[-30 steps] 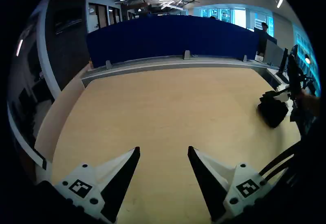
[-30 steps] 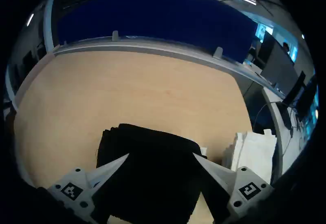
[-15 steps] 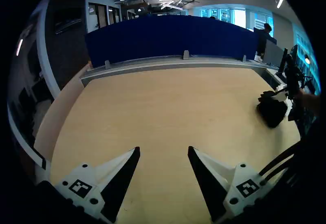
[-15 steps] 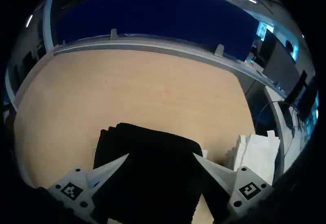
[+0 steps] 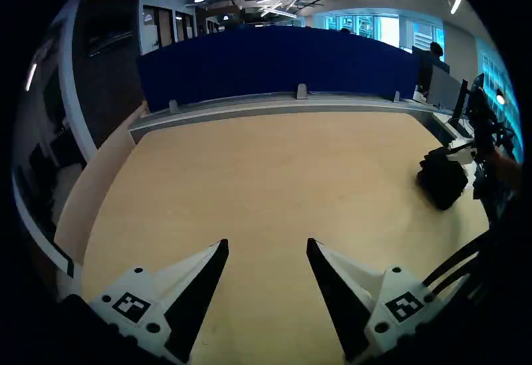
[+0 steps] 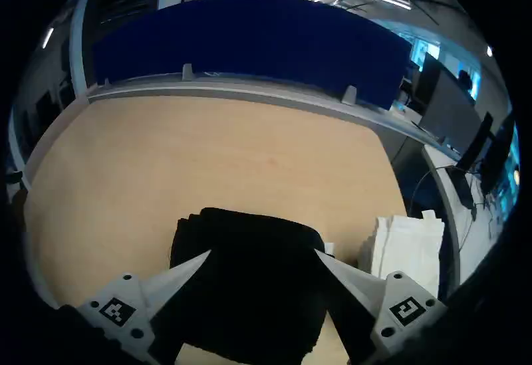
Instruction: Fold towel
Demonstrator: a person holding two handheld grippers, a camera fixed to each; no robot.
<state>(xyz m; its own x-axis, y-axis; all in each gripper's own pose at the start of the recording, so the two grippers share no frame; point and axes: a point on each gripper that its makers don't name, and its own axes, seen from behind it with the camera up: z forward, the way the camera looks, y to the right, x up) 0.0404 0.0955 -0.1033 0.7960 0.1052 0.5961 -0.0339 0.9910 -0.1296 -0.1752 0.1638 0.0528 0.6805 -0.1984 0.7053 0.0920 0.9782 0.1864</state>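
Noted left gripper spread empty, right gripper astride folded towel, hold unclear; risked unfolding if dragged.

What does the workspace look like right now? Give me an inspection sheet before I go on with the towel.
Surface: light wooden table, smooth, no stains seen.
Job's things: black folded towel, lying between the right gripper's fingers.
Clutter: white folded cloth stack, to the right of the towel.
Grippers: left gripper open over the table, holding nothing; right gripper straddles the towel, and I cannot tell whether it grips it.
Cables: thin dark cable looping beyond the table's right edge.
Surroundings: dark blue partition behind the table; dark monitors at the right.
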